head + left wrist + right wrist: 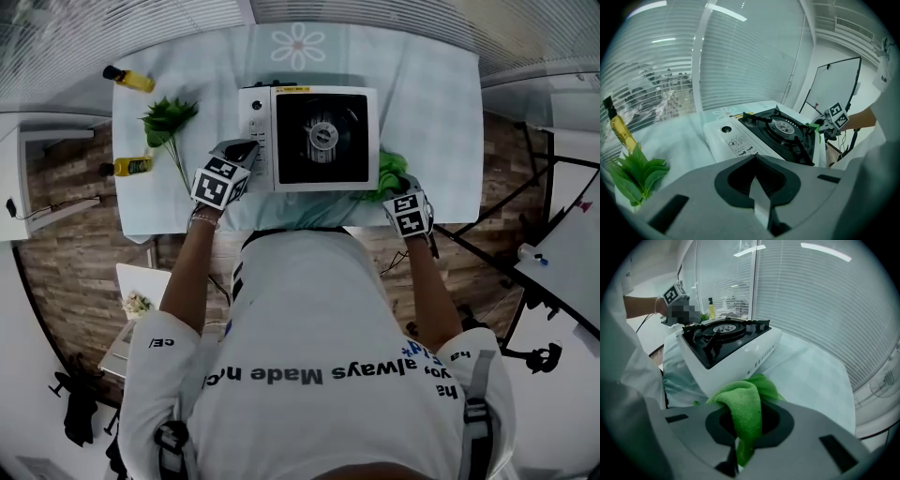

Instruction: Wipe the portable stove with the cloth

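Right gripper view showed the right gripper point(740, 452) pinching the green cloth point(743, 405), bunched just beside the portable stove's point(736, 352) corner. Wiping looked not yet begun, with the whole stove left to do. The left gripper point(758, 198) hovered by the knob side, jaws pressed together, empty.

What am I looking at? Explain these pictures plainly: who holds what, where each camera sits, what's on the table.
No robot here: a person holds a hand-held gripper in each hand. The head view looks down from the person's head; the other two cameras ride on the hand-held grippers, looking along their jaws. On the table stand a portable stove, two yellow bottles and a leafy sprig. The right hand-held gripper, by the stove's right edge, is shut on a green cloth. The left hand-held gripper is shut and empty, by the stove's control panel.
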Demonstrator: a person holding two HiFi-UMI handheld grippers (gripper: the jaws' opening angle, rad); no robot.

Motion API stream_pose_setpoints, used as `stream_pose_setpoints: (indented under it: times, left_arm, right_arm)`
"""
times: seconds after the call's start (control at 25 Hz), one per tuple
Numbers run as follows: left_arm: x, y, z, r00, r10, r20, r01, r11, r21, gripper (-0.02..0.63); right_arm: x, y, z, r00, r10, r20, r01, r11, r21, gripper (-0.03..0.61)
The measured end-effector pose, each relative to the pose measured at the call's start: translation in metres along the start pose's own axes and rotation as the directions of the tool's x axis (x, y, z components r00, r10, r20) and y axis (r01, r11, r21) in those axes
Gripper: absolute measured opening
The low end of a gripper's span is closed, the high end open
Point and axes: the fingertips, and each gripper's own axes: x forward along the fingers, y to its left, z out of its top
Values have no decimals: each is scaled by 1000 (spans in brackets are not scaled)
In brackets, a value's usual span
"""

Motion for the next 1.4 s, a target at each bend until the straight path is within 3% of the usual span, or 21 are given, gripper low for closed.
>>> stream_pose_setpoints:
  times: [1.4]
  left_arm:
    - [-1, 1, 1, 999, 11, 43, -7, 995, -101, 11]
  right_arm:
    - [93, -128, 157, 998, -47, 45, 54, 984, -167, 23]
